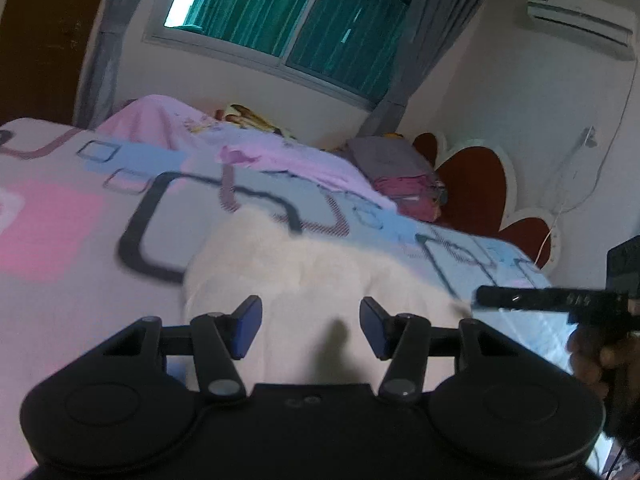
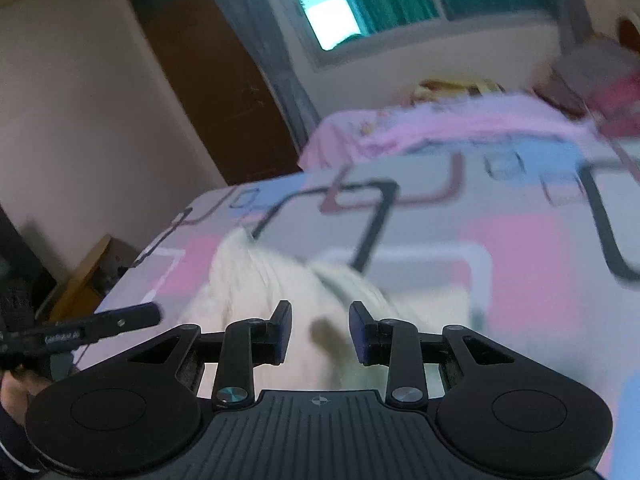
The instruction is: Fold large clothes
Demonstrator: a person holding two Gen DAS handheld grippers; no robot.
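Note:
A fluffy white garment (image 1: 312,272) lies on the patterned bed cover (image 1: 80,220) and rises in a mound up to my left gripper (image 1: 311,326). White fabric fills the gap between its blue pads, which stand partly apart and grip a thick bunch. In the right wrist view the same white garment (image 2: 272,280) shows pleats that run together toward my right gripper (image 2: 320,332), whose pads stand closer together and pinch the cloth. A black finger (image 1: 540,304) of the right gripper reaches in at the left view's right edge. Both views are blurred.
A pink blanket (image 1: 260,148) and a pile of folded clothes (image 1: 400,176) lie at the bed's far side under a window (image 1: 288,12). A red flower-shaped headboard (image 1: 480,184) stands at right. A brown door (image 2: 224,92) and a wooden box (image 2: 92,276) stand beyond the bed's corner.

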